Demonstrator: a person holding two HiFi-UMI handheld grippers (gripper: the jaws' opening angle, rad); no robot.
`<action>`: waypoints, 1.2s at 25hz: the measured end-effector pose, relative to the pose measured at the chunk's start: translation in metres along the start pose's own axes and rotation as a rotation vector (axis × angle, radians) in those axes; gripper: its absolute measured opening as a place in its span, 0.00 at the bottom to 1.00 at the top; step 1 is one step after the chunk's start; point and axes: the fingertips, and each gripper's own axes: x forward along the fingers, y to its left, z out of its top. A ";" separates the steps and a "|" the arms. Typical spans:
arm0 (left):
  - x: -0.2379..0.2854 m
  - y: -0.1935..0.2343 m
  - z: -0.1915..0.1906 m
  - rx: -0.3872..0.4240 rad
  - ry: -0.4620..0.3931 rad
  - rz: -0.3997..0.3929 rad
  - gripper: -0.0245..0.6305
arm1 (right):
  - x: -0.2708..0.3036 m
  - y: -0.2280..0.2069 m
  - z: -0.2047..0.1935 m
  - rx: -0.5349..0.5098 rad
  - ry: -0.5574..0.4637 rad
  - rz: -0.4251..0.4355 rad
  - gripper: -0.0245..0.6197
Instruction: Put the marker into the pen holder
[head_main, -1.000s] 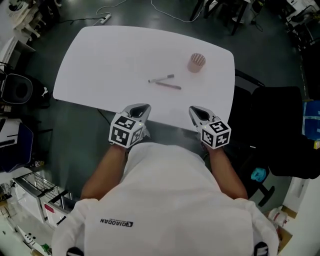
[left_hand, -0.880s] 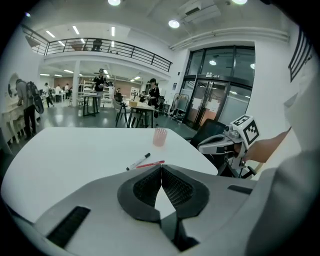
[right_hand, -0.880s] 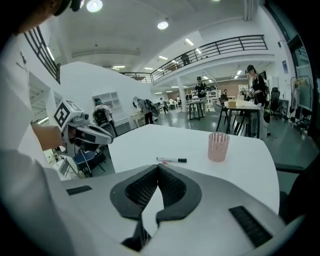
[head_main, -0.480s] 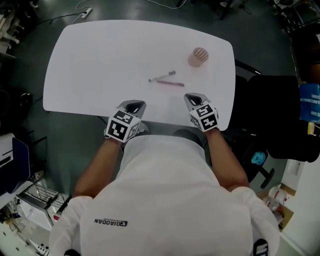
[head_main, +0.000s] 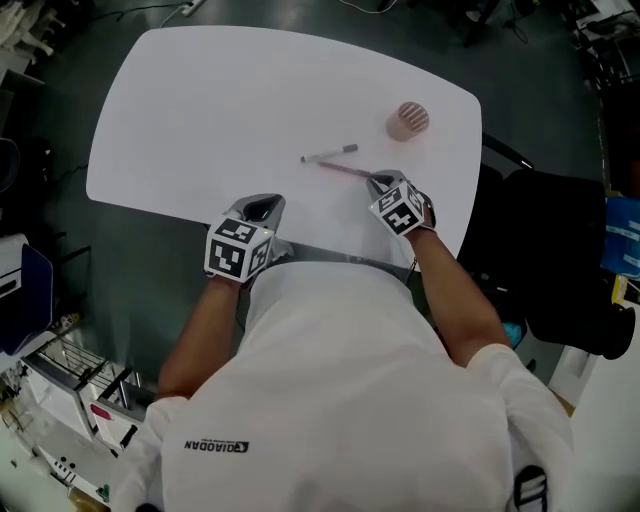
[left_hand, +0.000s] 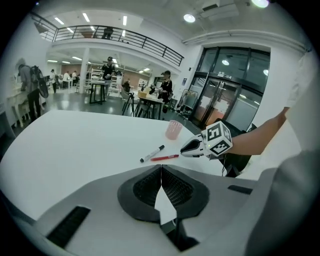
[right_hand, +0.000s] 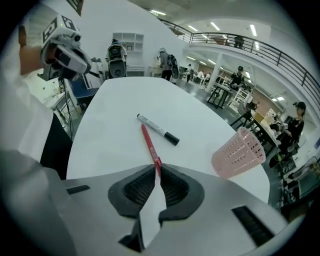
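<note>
On the white rounded desk (head_main: 200, 110) we find the white marker with a black cap (head_main: 330, 153) lying right of the middle. The slim red pen (head_main: 345, 171) lies just beside it on our near side. The pink perforated plastic pen holder (head_main: 408, 121) stands upright farther right and behind them, apart from both.

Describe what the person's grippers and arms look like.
Both the left gripper and the right gripper have pale grey shells, black ribbed pads and a white cube with black square markers. The person wears a white short-sleeved T-shirt; the forearms are bare.
</note>
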 end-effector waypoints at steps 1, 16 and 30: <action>0.000 -0.003 0.000 -0.017 -0.008 0.010 0.08 | 0.005 -0.002 -0.004 -0.022 0.014 0.014 0.13; -0.011 -0.014 -0.010 -0.139 -0.027 0.151 0.08 | 0.034 0.002 -0.015 -0.212 0.024 0.158 0.21; 0.007 -0.034 0.004 -0.079 -0.022 0.093 0.08 | -0.013 0.009 -0.010 0.006 -0.111 0.184 0.14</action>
